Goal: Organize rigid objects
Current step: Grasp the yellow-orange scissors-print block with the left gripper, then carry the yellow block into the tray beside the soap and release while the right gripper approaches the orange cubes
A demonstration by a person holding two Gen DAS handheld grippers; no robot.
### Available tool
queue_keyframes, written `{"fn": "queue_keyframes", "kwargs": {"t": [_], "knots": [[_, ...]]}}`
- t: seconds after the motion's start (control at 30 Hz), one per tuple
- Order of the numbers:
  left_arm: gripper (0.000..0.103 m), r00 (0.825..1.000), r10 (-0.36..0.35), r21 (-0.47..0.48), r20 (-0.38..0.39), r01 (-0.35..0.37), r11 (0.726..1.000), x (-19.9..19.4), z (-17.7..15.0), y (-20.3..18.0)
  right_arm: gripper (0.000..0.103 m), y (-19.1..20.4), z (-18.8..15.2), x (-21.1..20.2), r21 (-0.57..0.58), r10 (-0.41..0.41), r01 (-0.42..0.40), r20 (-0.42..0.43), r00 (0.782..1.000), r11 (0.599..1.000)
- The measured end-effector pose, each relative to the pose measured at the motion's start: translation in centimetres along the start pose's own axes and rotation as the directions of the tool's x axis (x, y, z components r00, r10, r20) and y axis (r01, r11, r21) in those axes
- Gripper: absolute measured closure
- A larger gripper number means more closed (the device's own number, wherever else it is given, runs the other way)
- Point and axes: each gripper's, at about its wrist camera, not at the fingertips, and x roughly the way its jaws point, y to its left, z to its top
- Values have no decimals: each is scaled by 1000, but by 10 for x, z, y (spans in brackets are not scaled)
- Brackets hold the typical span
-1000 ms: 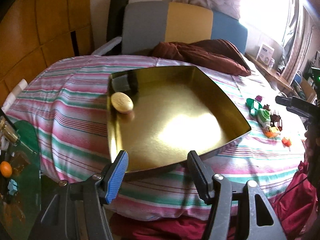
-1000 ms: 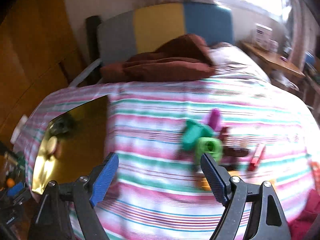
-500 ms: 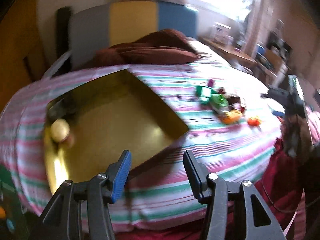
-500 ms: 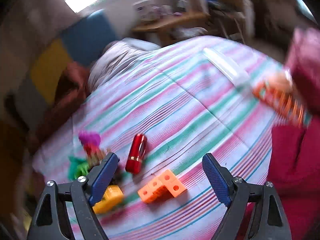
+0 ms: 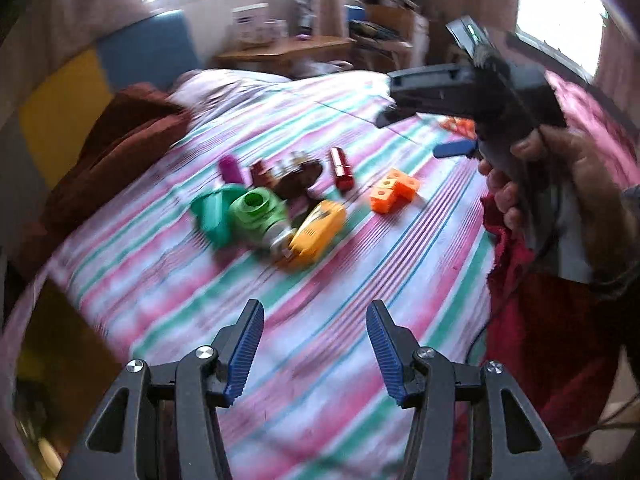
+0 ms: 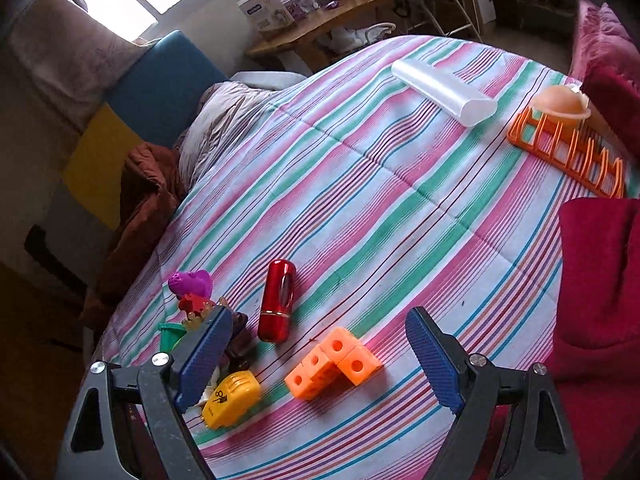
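Orange linked-cube blocks (image 6: 334,364): one piece, made of four joined cubes
Red lipstick-like tubes (image 6: 277,301): one
Yellow plastic items (image 6: 231,399): one
Purple items (image 6: 191,282): one
Green round toys (image 5: 256,211): one
Teal-green plastic items (image 5: 214,213): one
Dark brown small pieces (image 5: 298,178): a blurred cluster, number unclear
White oblong cases (image 6: 442,92): one
Orange slotted racks (image 6: 568,150): one
Peach dome-shaped items (image 6: 560,102): one, at the rack's far end
Grippers: two, the left gripper (image 5: 316,344) and the right gripper (image 6: 320,354)
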Motion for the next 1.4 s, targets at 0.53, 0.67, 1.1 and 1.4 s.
{"fn": "queue_keyframes", "kwargs": {"t": [0.53,0.67,1.1,1.4], "knots": [[49,991,-58,219,-123,84,972,100,64,-14,13,-4,-1,9,27,37,-35,-59,998,999],[52,988,-38,228,-153,73,971,121,64,-16,13,-5,0,10,31,42,-40,-71,997,999],[77,994,-66,17,-89,68,998,73,12,-21,13,10,-8,40,-75,-50,37,-187,981,997],[77,995,-49,-172,-90,33,985,42,-46,-14,6,25,-20,53,-206,-124,78,-222,967,976]]}}
